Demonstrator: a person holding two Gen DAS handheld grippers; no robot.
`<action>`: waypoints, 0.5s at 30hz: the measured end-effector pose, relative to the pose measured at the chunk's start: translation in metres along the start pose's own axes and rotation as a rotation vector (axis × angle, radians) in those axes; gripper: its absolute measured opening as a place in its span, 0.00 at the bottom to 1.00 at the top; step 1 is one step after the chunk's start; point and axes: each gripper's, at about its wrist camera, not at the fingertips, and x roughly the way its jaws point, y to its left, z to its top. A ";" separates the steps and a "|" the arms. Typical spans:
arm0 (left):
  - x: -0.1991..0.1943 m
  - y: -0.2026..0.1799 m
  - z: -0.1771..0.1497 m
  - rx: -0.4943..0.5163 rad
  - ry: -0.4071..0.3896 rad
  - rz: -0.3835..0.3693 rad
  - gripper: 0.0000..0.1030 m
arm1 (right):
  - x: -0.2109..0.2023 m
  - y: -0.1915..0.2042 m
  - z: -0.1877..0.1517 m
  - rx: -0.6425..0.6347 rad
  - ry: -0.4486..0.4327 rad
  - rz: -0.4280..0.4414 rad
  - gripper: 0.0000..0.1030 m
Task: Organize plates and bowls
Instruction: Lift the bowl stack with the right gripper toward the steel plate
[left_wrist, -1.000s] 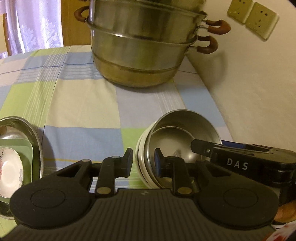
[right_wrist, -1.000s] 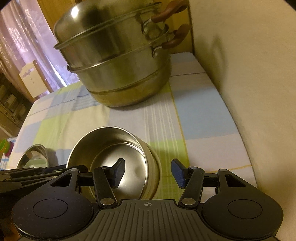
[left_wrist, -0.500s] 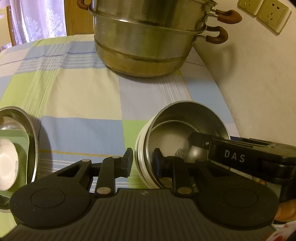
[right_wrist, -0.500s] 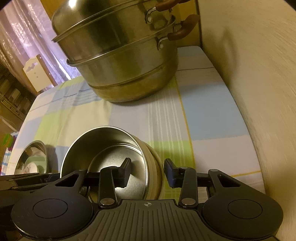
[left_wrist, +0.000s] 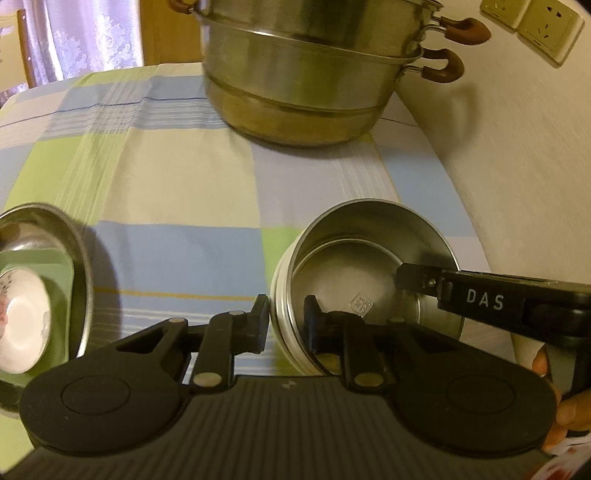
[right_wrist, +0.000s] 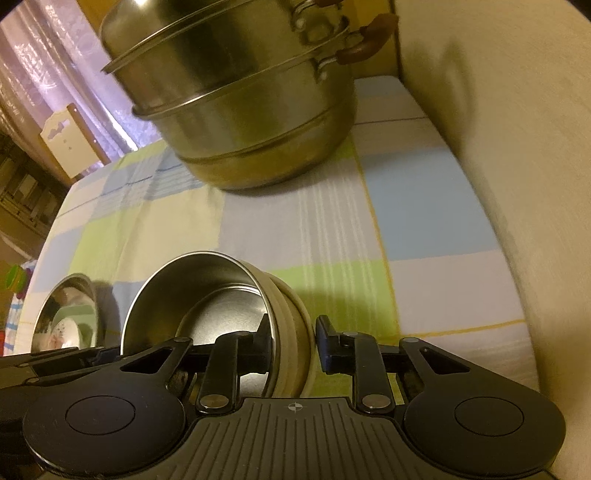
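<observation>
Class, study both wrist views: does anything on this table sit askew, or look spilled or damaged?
Yes: the steel bowl is tipped, its near side raised off the tablecloth. The left gripper and right gripper each pinch its wall on opposite sides, their jaws having just been closing. No spill or damage shows.

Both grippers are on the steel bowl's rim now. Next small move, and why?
Probably a short, level lift with both hands. The left gripper and right gripper, whose jaws have just been closing, each straddle opposite walls of the cream-sided steel bowl, one finger inside and one outside. Whether the pads are pressing is unclear, so lift slowly. The shallow steel dish holding plates sits nearby on the checked tablecloth.
</observation>
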 end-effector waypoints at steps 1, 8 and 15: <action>-0.002 0.003 -0.001 -0.005 0.001 0.003 0.17 | 0.001 0.004 -0.001 -0.006 0.005 0.003 0.23; -0.023 0.034 -0.016 -0.030 -0.023 0.032 0.14 | 0.006 0.039 -0.012 -0.054 0.041 0.037 0.23; -0.036 0.062 -0.028 -0.069 -0.031 0.051 0.13 | 0.012 0.072 -0.023 -0.106 0.056 0.038 0.23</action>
